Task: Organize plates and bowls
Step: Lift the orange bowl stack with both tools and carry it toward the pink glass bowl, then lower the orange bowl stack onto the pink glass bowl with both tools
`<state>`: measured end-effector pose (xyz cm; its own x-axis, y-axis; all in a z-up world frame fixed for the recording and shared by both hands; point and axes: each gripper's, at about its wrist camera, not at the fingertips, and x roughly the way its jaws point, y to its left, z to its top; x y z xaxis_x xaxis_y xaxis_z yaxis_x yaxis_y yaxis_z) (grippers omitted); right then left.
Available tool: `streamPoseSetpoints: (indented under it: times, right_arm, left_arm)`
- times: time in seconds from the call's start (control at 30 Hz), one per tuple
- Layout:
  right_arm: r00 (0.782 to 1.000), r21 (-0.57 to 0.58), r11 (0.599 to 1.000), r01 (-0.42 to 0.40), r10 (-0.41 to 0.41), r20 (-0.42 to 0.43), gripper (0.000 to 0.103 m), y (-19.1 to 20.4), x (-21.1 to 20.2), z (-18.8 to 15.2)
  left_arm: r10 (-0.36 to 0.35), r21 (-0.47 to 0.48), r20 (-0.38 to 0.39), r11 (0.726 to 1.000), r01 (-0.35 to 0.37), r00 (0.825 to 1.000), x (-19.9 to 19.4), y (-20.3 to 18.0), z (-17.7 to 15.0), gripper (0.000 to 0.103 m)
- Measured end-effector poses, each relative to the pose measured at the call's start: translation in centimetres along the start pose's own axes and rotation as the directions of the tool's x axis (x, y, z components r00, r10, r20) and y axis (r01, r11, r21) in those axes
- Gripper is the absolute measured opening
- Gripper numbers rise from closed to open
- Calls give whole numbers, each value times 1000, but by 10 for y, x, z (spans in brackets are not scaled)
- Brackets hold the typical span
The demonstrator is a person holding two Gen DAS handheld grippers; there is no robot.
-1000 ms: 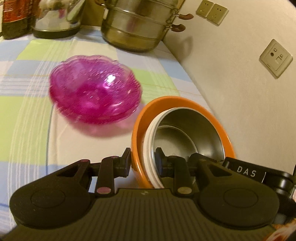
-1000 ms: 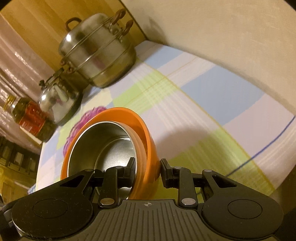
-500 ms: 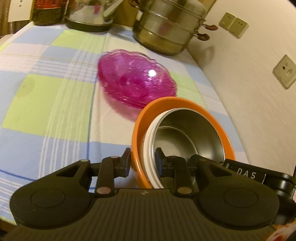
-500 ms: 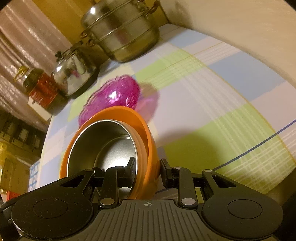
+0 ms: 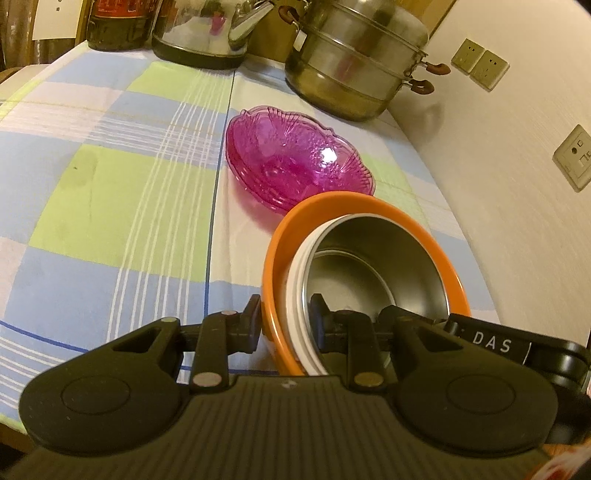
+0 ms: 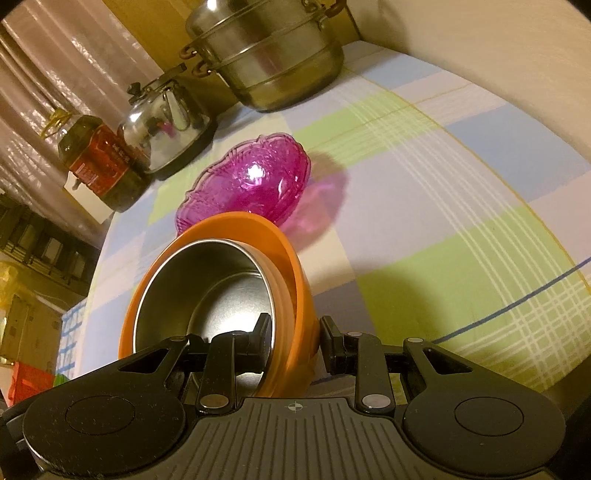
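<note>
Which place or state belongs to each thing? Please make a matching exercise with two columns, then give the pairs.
Things:
1. orange bowl
2. steel bowl
3. pink glass bowl
4. steamer pot

Places or states:
A. rests on the checked cloth, free of both grippers
B. nested innermost in the stack
C. at the back, beside the wall
D. outermost in the stack, clamped at its rim by both grippers

Pairs: 1-D, 2-B, 3-A, 4-C

Table (image 5: 110, 206), covered by a checked cloth of blue, green and white. Pink glass bowl (image 5: 295, 166) at centre. Steamer pot (image 5: 354, 70) at 1 o'clock from the bowl; kettle (image 5: 207, 37) at 11 o'clock; oil bottle (image 5: 118, 26) left of the kettle.
</note>
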<state>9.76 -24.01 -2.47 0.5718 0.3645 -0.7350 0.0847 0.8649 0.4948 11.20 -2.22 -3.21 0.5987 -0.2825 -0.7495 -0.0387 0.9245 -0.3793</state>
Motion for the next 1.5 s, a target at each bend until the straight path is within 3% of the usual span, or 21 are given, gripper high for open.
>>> streamPoseSetpoints:
  times: [0.3,0.67,1.13,1.5]
  right_arm:
    - [1000,-20,1000,-23,23,18,28,11,-7,13]
    - [997,-49,997,-64,66,35,28,33,4,59]
    - [997,-47,997,-68,69,26,28,39,65,125]
    - [998,-4,999,-46,46,-35,28,27,109,151]
  left_arm:
    - [-2,-6,33,1000,2,999,-11,-4,14,24]
    - [-6,2,77,1000,5,997,-9,-5,66,24]
    - [-14,14,51,1000,13,999,55,4,139,24]
    - [-17,-17,-12,1000,16,1000,98,15,155,24]
